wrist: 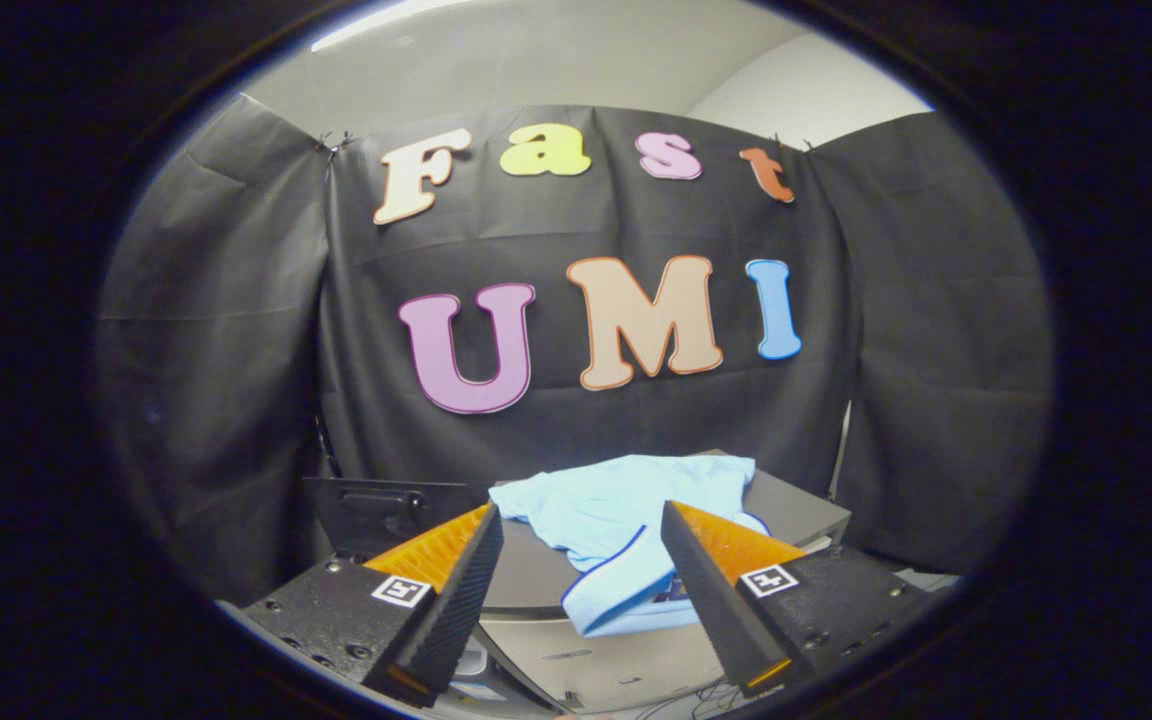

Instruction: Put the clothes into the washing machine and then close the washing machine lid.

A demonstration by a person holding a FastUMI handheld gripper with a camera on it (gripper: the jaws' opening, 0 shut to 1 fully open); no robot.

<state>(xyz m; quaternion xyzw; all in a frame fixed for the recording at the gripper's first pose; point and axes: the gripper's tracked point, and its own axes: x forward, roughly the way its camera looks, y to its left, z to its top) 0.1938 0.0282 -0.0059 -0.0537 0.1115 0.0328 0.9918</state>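
Observation:
A light blue garment [626,520] with a dark blue trim lies crumpled on top of the grey washing machine [796,510], one fold hanging over its near edge. My gripper [581,530] is open, held a little above and in front of the machine. The hanging fold of the garment shows in the gap between the fingers, nearer the right finger [706,580], and neither finger touches it. The left finger [466,590] is over the machine's near left part.
A dark raised panel [386,510] stands at the machine's left rear. Black cloth walls close the booth behind and at both sides. The machine's pale front [596,670] and some cables show below the fingers.

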